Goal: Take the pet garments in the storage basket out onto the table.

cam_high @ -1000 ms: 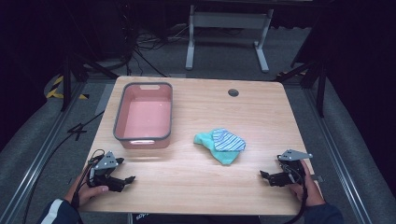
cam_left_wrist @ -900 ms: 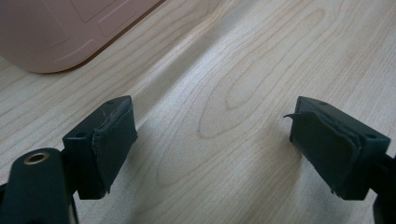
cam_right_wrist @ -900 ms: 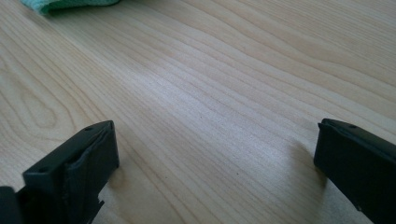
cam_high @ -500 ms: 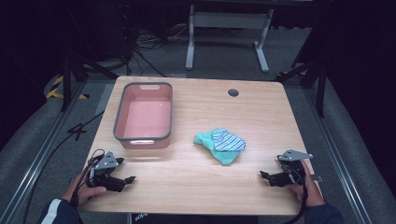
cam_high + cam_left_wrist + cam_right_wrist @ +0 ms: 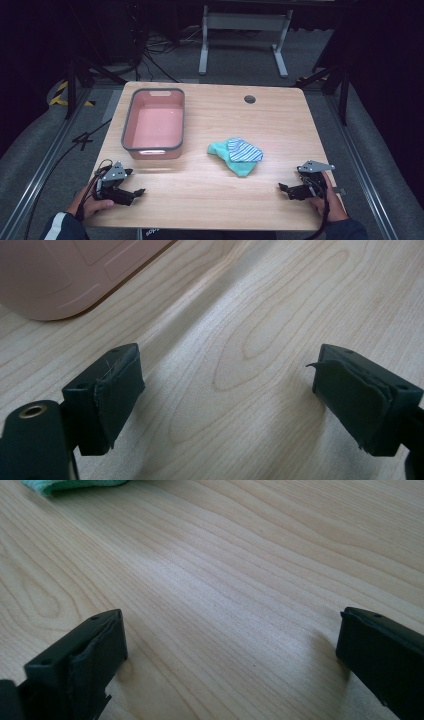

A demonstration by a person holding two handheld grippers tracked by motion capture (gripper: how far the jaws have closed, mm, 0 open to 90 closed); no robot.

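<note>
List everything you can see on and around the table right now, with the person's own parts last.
Bin: one, pink with grey rim, left half of the table, nothing visible inside.
Cloths: two, a teal one with a blue-and-white striped one on top, right of centre.
Table: one, light wood, round dark hole near the far edge.
Metal stand: one, grey, on the floor beyond the table.
Left tool: one, black, near left corner, jaws open over bare wood.
Right tool: one, black, near right corner, jaws open.

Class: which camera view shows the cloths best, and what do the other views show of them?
The high view: the cloths lie whole on the table, a striped one on top of a green one, right of the pink tub. The right gripper view catches a green edge at its top. The left gripper view shows tub and table.
</note>
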